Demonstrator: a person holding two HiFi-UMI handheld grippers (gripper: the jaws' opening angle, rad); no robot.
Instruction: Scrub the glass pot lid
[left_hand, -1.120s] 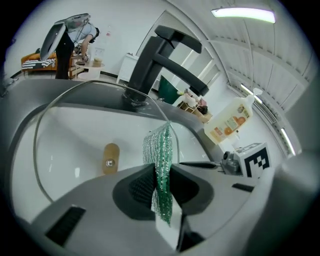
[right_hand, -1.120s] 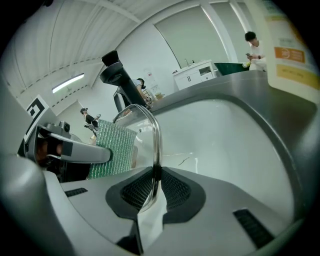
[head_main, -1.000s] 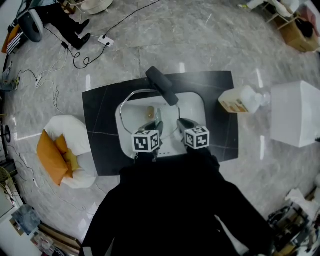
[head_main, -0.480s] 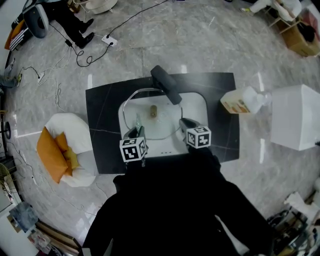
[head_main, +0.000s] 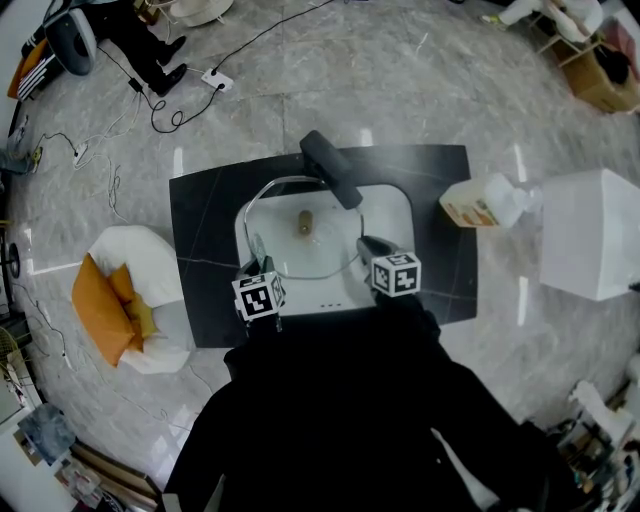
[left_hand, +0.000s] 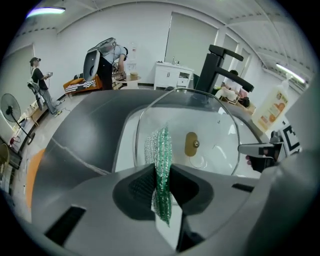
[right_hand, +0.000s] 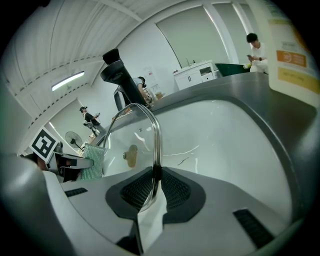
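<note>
Sink station, lid work under way.

- Glass pot lid (head_main: 320, 250) stands tilted in the white basin (head_main: 388, 212), below the black faucet (head_main: 330, 170). Its knob (left_hand: 191, 144) faces the left gripper view.
- Right gripper (head_main: 366, 246): jaws pinched shut on the lid's metal rim (right_hand: 156, 145) at its right, near edge. Over the last second this grip has not shifted. We read it as the steadying hold.
- Left gripper (head_main: 256, 260): jaws clamped on a green and silver scrub pad (left_hand: 161, 160), which sticks out past the tips towards the glass.
- Change: a second ago the left gripper sat just beside the right one at the lid's near edge. It has since swung out to our left, and its marker cube now sits well apart from the right cube, by the lid's left rim.
- The left gripper view shows the pad over the left part of the glass. We cannot tell whether it touches.
- Our reading: the stroke has carried from the middle to the left margin, so scrubbing is in progress and the right side is probably still to cover.
- Soap bottle (head_main: 480, 200) stands on the dark counter (head_main: 200, 220), right of the basin.
</note>
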